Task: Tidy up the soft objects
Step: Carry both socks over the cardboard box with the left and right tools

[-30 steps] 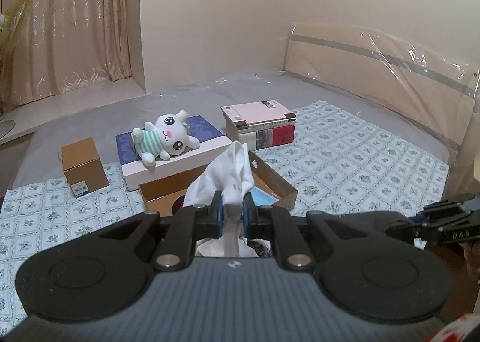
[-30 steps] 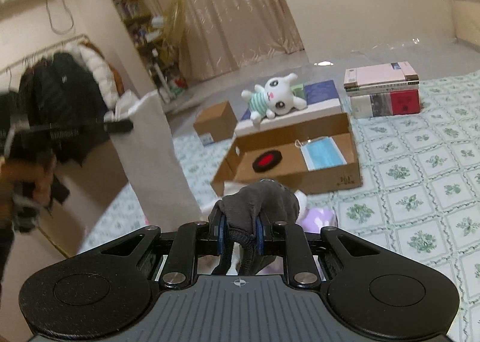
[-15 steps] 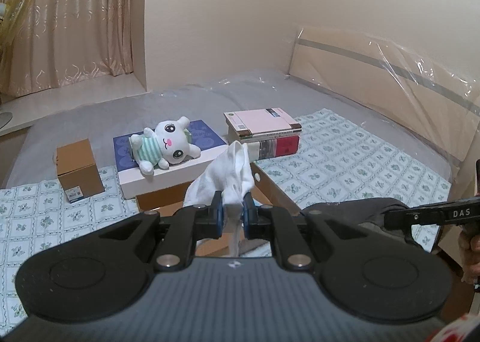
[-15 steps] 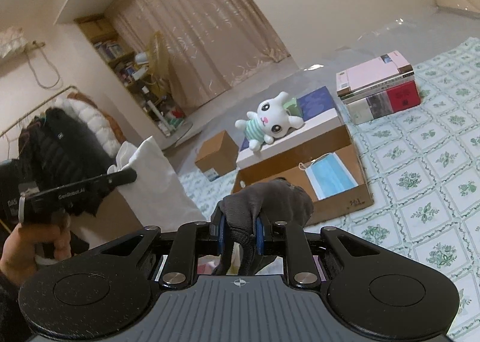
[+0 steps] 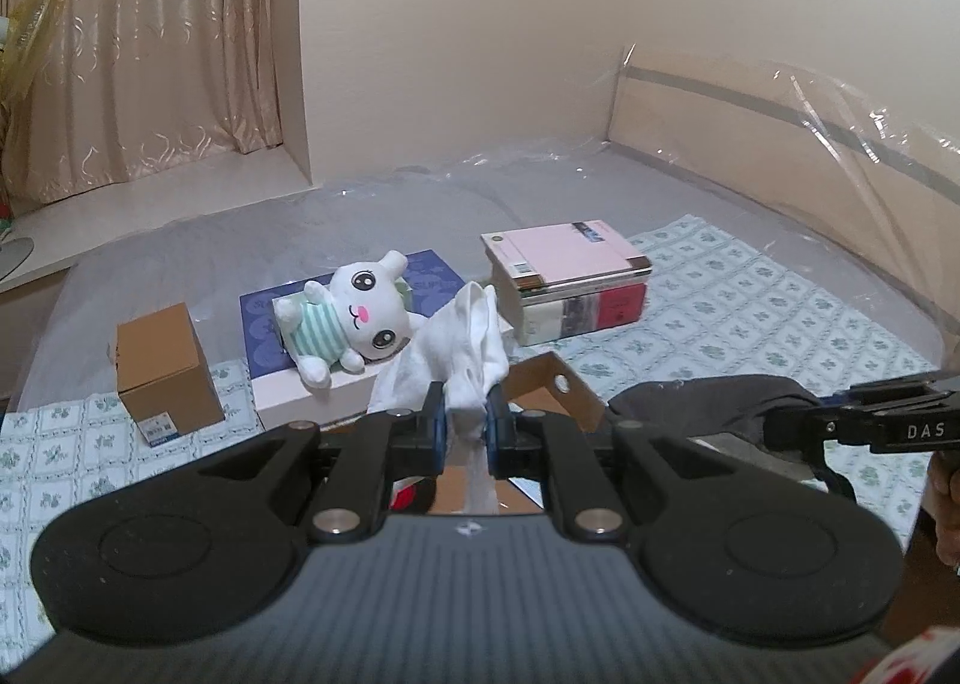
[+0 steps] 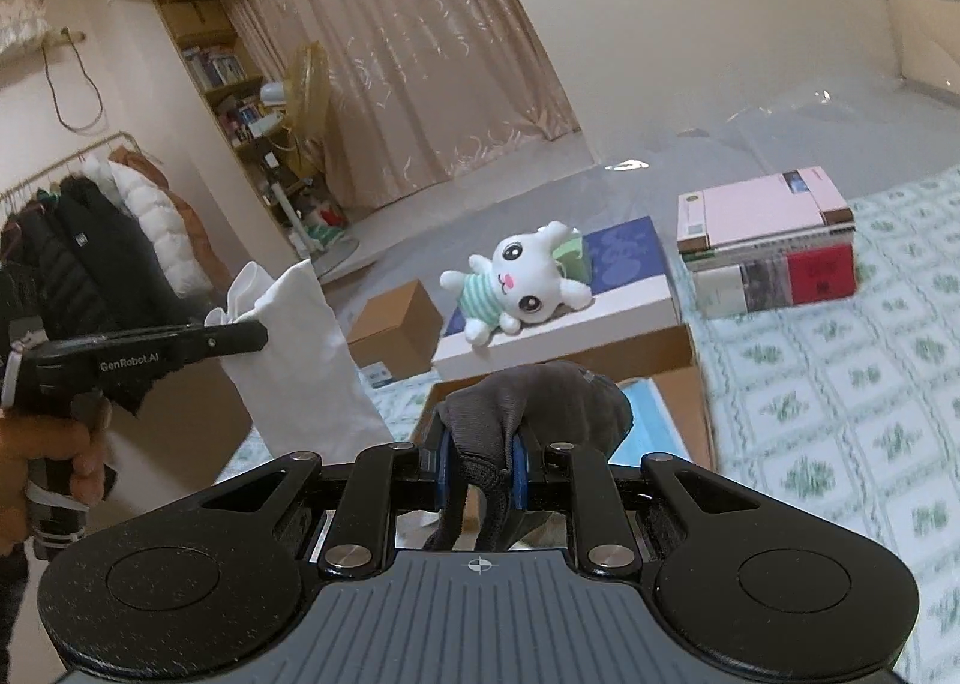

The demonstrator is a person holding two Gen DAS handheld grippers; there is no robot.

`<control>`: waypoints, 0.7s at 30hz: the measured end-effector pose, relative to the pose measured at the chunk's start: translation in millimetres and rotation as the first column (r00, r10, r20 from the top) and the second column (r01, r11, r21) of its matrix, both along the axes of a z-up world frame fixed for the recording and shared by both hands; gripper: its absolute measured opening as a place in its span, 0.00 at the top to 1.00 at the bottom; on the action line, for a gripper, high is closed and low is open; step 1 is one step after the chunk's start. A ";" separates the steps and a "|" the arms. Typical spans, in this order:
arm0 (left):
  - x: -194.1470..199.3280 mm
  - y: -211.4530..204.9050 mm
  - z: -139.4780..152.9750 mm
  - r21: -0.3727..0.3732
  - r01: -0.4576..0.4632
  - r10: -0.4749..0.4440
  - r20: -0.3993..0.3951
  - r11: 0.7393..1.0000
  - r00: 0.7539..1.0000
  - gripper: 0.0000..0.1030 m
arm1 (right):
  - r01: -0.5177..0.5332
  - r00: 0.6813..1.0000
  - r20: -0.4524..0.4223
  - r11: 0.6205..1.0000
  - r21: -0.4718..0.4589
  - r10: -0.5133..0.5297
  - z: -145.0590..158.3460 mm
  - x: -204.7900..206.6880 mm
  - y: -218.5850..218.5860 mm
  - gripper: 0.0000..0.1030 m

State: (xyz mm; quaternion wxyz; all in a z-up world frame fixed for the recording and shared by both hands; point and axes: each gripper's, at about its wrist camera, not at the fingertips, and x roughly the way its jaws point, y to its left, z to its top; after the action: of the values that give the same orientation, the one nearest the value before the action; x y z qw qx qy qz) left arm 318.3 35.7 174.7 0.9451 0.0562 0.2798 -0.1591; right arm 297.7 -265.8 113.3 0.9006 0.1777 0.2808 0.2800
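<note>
Floral bedsheet under an open cardboard box, mostly hidden by both tools. Left gripper clamps a white sock; right gripper clamps a grey sock, both above the box.

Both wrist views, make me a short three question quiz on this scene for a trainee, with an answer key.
1. True or false: the left claw is shut on a white cloth.
2. What does the right claw hold? A) blue face mask B) grey cloth C) plush bunny
3. Fill in: the plush bunny lies on a white box with a ____ top.

Key:
1. True; the cloth is pinched between the pads.
2. B; the grey cloth bunches over the claw, while the blue face mask lies in the open cardboard box.
3. Blue; the white box stands behind the cardboard box.
</note>
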 end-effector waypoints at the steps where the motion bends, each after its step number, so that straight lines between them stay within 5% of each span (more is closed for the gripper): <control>1: 8.3 -0.7 -2.8 0.009 -0.007 0.007 0.002 1.000 1.000 0.90 | -0.002 1.000 0.001 1.000 -0.009 0.002 -2.5 9.2 3.0 0.81; 10: 70.3 -6.9 -53.0 0.122 -0.040 0.039 0.010 0.992 0.999 0.89 | 0.002 1.000 -0.006 0.995 -0.102 -0.003 -48.7 91.5 29.0 0.81; 17: 107.9 -19.5 -123.7 0.250 0.008 0.015 -0.091 0.968 0.996 0.89 | -0.008 0.999 -0.033 0.976 -0.216 0.001 -97.7 132.9 51.9 0.81; 21: 121.4 -19.4 -153.2 0.252 0.047 -0.007 -0.158 0.967 0.987 0.88 | -0.046 0.997 -0.072 0.968 -0.245 0.029 -122.6 150.5 64.5 0.81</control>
State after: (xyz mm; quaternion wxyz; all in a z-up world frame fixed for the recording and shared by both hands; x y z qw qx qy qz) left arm 439.7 16.3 21.5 0.9030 0.1686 0.3700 -0.1386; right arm 448.2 -201.3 -9.2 0.9002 0.0686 0.3471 0.2537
